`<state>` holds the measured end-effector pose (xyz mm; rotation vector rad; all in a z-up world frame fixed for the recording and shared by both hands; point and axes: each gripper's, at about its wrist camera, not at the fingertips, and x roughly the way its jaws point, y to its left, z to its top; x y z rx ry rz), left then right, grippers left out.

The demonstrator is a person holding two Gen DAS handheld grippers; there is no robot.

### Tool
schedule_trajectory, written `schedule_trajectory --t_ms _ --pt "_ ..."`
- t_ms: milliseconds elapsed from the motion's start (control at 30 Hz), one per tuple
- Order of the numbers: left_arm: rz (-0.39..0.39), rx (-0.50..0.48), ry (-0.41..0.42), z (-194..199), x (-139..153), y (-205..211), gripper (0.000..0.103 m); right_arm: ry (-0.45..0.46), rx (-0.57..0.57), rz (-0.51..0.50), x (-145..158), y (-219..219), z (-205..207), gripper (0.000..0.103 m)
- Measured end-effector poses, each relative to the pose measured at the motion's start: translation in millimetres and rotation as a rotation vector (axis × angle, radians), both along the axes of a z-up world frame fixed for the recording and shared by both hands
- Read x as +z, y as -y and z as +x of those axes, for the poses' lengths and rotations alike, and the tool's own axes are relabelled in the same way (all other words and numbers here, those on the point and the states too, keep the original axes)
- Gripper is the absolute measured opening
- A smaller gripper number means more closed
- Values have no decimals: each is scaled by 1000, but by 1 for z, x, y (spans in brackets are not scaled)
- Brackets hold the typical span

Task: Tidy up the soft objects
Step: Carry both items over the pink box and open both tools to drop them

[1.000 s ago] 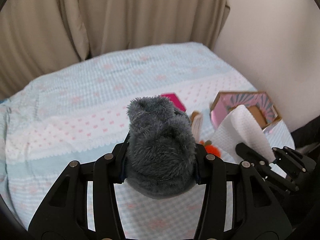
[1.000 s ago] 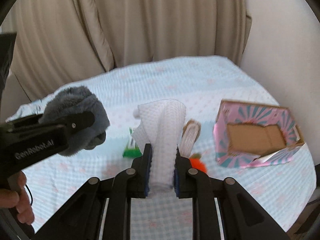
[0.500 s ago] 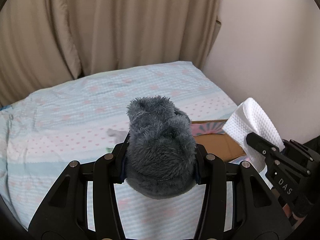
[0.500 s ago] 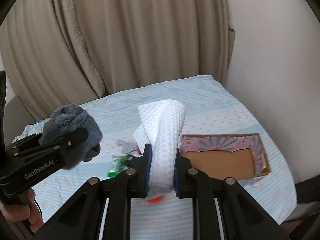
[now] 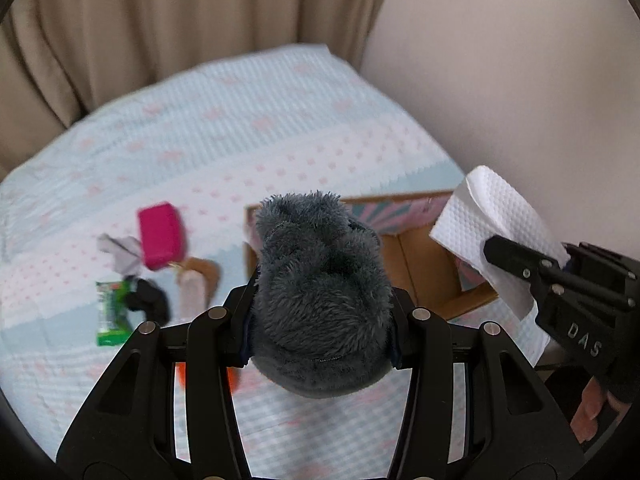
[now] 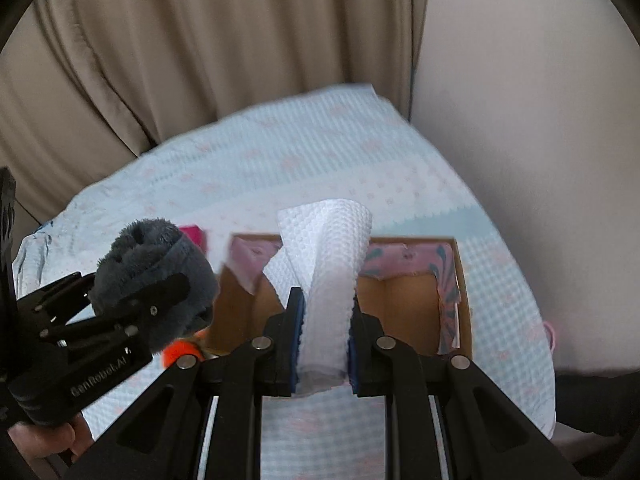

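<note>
My left gripper (image 5: 320,316) is shut on a grey fluffy plush (image 5: 318,280) and holds it in the air above the bed, by the left edge of an open cardboard box (image 5: 416,264) with a pink patterned rim. My right gripper (image 6: 323,320) is shut on a white waffle-textured cloth (image 6: 328,264) and holds it above the same box (image 6: 400,304). The left gripper and its plush (image 6: 152,276) show at the left of the right wrist view. The right gripper with its cloth (image 5: 492,232) shows at the right of the left wrist view.
On the pale blue dotted bedspread (image 5: 224,132), left of the box, lie a magenta block (image 5: 160,236), a grey-white crumpled piece (image 5: 120,252), a green packet (image 5: 110,312), a black soft item (image 5: 148,300), a tan-handled brush (image 5: 196,284) and something orange (image 6: 178,350). Beige curtains and a wall stand behind.
Both grippers have moved toward the box and tilted down with their loads. The box now lies right under the cloth, and the items left of it have come into view.
</note>
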<state>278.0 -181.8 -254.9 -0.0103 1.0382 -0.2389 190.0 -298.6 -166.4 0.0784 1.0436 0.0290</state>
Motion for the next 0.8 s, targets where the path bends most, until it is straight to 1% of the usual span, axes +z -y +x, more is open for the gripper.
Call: schedule_trajectory --t_ms 67,133,200,233,300,400,500,533,567,600,633,667,700,733,767,800 --pt "-8 1 -53 16 -20 12 44 -63 -6 20 -22 17 17 17" --pt "-7 -6 -88 31 -38 20 44 -119 -9 31 -40 29 32 17" --pt "21 -23 -116 44 -56 28 44 -174 -18 40 -62 42 47 17" --pt "37 -34 -151 53 -71 35 44 -208 -23 56 -74 48 56 17" --pt "36 -40 -194 64 -91 35 44 -250 -39 94 -93 59 69 17" --pt "46 -33 -247 75 -117 41 44 -316 -65 123 -123 71 86 17" --pt "65 -38 -276 79 -131 46 45 -356 -69 139 -142 75 92 17" --pt "71 -42 -280 79 -134 47 47 -362 -68 141 -146 75 92 17" --pt "84 -45 -276 79 -134 49 52 -366 -64 146 -149 76 92 17" --pt "96 -45 -266 79 -133 49 65 -369 -59 150 -151 76 93 17" --pt "116 -44 -250 78 -130 51 75 -373 -55 155 -151 75 94 17" --pt "125 -42 -240 77 -128 51 94 -380 -51 177 -154 76 96 21" --pt "127 -45 -232 77 -126 51 103 -391 -47 206 -156 78 97 43" --pt "131 -53 -235 77 -125 52 103 -404 -45 229 -158 79 99 89" --pt "148 -62 -248 77 -126 53 103 -415 -53 242 -160 82 100 103" --pt "159 -72 -254 77 -127 53 103 -417 -65 249 -161 84 100 103"
